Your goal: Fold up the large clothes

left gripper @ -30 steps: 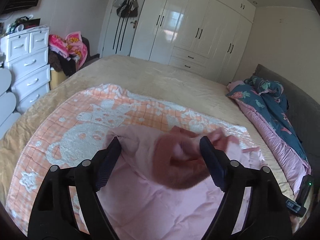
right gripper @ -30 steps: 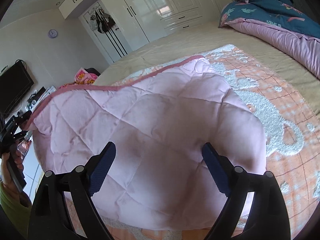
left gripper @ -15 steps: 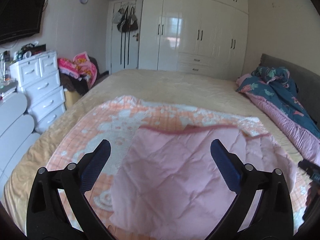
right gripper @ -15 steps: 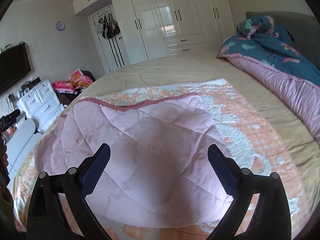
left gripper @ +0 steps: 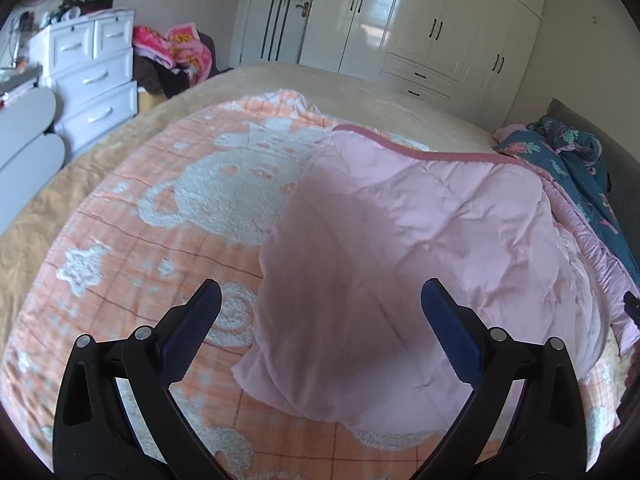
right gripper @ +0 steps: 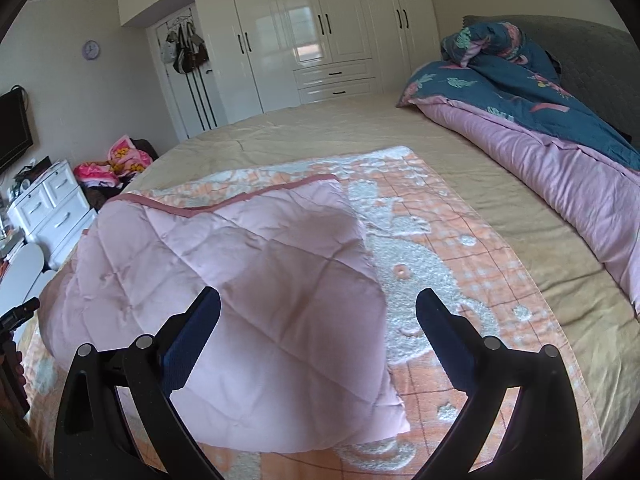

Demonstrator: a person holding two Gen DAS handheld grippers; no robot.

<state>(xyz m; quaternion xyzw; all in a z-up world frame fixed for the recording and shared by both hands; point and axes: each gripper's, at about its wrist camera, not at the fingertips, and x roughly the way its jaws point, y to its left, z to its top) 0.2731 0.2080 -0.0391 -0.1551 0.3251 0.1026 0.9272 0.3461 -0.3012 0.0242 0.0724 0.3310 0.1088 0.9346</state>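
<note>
Two claws seen released, nothing gripped: left claw and right claw held above pink quilted garment. Garment laid folded on orange blanket spread over bed; darker trimmed edge turned toward wardrobe. Teal-and-lilac duvet piled at headboard side, apart from garment.

the folded quilt lies on the patterned blanket, which is spread over the bed; the left gripper and the right gripper hang above the quilt's near edge, jaws wide apart, touching nothing. in the left wrist view the drawer chest stands left of the bed, a clothes heap just beside it. the wardrobe stands behind the bed, and the rolled duvet lies along its right side.
</note>
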